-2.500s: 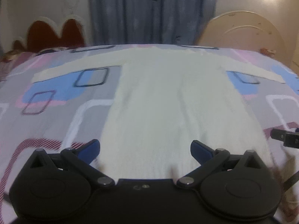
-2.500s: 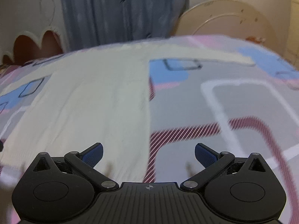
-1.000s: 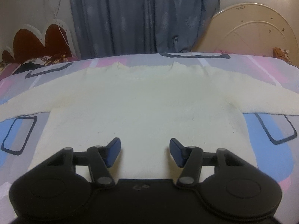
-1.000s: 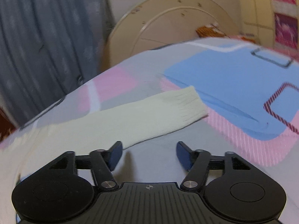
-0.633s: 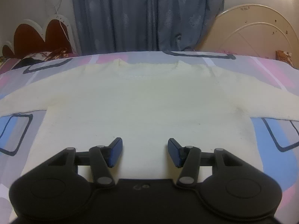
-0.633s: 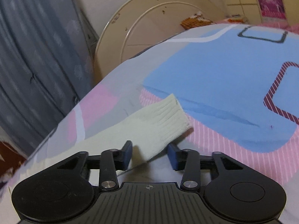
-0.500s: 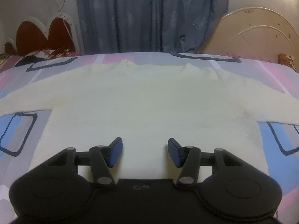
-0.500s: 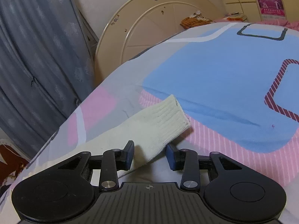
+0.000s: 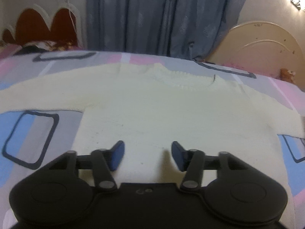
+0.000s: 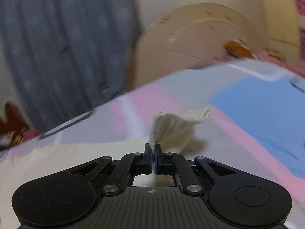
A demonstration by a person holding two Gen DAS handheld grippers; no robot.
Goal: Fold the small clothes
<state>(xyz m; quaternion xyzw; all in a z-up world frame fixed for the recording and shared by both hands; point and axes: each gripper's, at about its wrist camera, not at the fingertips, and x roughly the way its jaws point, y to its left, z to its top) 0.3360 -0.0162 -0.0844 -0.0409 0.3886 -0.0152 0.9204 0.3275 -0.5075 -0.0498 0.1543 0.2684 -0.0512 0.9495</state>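
Note:
A cream knitted sweater [image 9: 152,103] lies flat on the bed, neckline at the far side, both sleeves spread outward. My left gripper [image 9: 146,155] hovers over the sweater's lower body; its jaws are closing, apart, with nothing pinched between them. In the right wrist view my right gripper [image 10: 153,152] is shut on the ribbed cuff of the sweater's sleeve [image 10: 171,126], which stands lifted off the bed and fans out above the pads. The rest of that sleeve is hidden under the gripper body.
The bedspread [image 9: 28,133] has blue, pink and grey blocks with dark outlines. Blue curtains [image 9: 162,17] hang behind the bed. A cream round board [image 9: 263,42] leans at the back right, a red scalloped headboard [image 9: 42,26] at the back left.
My right gripper closed on the sleeve cuff and lifted it off the bed. My left gripper slid sideways over the sweater, its jaws narrowing a little.

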